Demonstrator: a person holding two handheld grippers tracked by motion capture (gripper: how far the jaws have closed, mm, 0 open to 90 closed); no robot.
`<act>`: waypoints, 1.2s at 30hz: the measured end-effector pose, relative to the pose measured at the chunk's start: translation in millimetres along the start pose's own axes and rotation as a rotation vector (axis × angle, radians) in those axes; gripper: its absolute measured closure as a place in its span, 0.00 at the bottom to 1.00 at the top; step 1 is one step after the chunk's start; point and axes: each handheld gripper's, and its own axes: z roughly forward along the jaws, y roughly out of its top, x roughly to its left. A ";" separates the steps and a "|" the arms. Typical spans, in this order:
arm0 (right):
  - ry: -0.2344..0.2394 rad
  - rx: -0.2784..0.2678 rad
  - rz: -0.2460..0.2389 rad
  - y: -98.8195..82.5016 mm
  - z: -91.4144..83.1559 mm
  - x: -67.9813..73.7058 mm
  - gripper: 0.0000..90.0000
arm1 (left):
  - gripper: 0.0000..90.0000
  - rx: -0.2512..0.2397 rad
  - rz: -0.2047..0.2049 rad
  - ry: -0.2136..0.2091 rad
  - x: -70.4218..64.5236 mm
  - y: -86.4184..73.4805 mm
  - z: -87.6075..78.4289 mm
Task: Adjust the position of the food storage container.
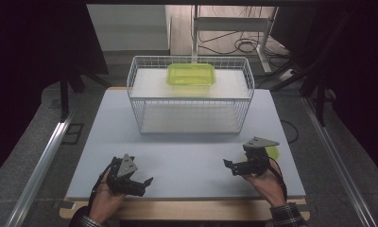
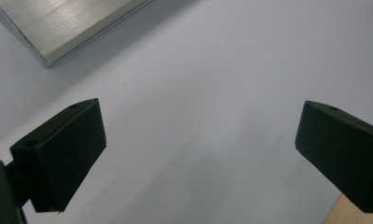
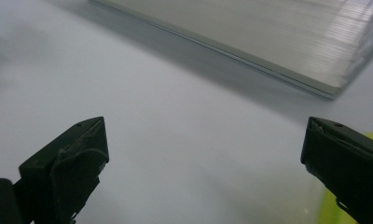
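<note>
A person's left gripper point(image 1: 139, 182) and right gripper point(image 1: 234, 165) hover low over the pale grey table point(image 1: 187, 156), fingers spread wide and holding nothing. A small yellow-green plastic lid point(image 1: 273, 152) lies just beside the right gripper; the matching yellow-green plastic container point(image 1: 191, 74) sits on the upper shelf of the white wire basket point(image 1: 144, 101). The thin, flat lid could slide away if pinched carelessly

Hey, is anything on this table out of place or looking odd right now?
Nothing is spilled or damaged. The green container sits level on the wire rack. A small yellow-green thing lies mostly hidden behind the right gripper; I cannot tell what it is.
</note>
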 end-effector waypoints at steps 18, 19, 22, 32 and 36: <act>-0.107 0.005 0.047 -0.1 -26.8 -33.1 0.54 | 0.02 0.012 0.005 0.003 -1.3 0.0 2.0; -0.106 0.008 0.049 -0.4 -27.8 -34.8 0.57 | 0.02 0.012 0.006 0.003 -1.3 0.0 2.0; -0.115 0.010 0.052 -1.2 -31.0 -39.1 0.67 | 0.02 0.016 0.010 0.003 -1.2 0.1 2.2; -0.179 0.017 0.061 -4.6 -43.1 -57.4 0.98 | 0.02 0.017 0.008 0.001 -2.0 0.0 3.4; -0.221 0.022 0.082 -8.4 -48.1 -68.8 0.99 | 0.02 0.021 0.012 0.001 -2.4 0.1 3.8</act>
